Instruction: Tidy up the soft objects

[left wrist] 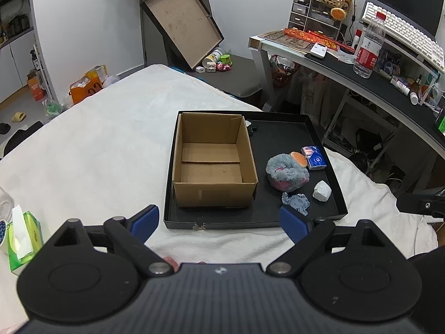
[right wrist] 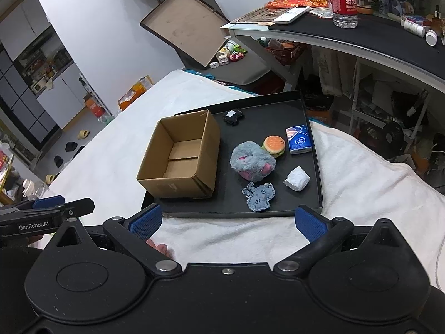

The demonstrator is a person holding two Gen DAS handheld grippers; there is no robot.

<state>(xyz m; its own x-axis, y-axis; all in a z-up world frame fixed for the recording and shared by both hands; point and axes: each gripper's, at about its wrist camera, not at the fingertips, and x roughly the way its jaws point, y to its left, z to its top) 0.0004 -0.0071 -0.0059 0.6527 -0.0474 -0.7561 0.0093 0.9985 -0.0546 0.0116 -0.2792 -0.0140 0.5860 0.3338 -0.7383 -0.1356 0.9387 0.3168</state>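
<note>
An empty cardboard box (left wrist: 212,164) (right wrist: 180,156) stands in the left part of a black tray (left wrist: 278,217) (right wrist: 278,207) on a white-covered bed. Right of the box lie a grey-pink plush (left wrist: 286,172) (right wrist: 251,162), a burger toy (right wrist: 274,145) (left wrist: 299,159), a blue tissue pack (right wrist: 299,140) (left wrist: 314,158), a white lump (right wrist: 297,179) (left wrist: 322,190), a blue fabric piece (right wrist: 258,196) (left wrist: 296,201) and a small black toy (right wrist: 233,116) (left wrist: 251,128). My left gripper (left wrist: 219,222) and right gripper (right wrist: 226,222) are open and empty, just short of the tray's near edge.
A green tissue box (left wrist: 23,239) sits at the bed's left. A desk (left wrist: 361,75) (right wrist: 347,34) with a water bottle (left wrist: 368,47) (right wrist: 343,0) stands to the right. A large open box lid (left wrist: 182,23) leans on the far wall. The left gripper (right wrist: 41,215) shows in the right wrist view.
</note>
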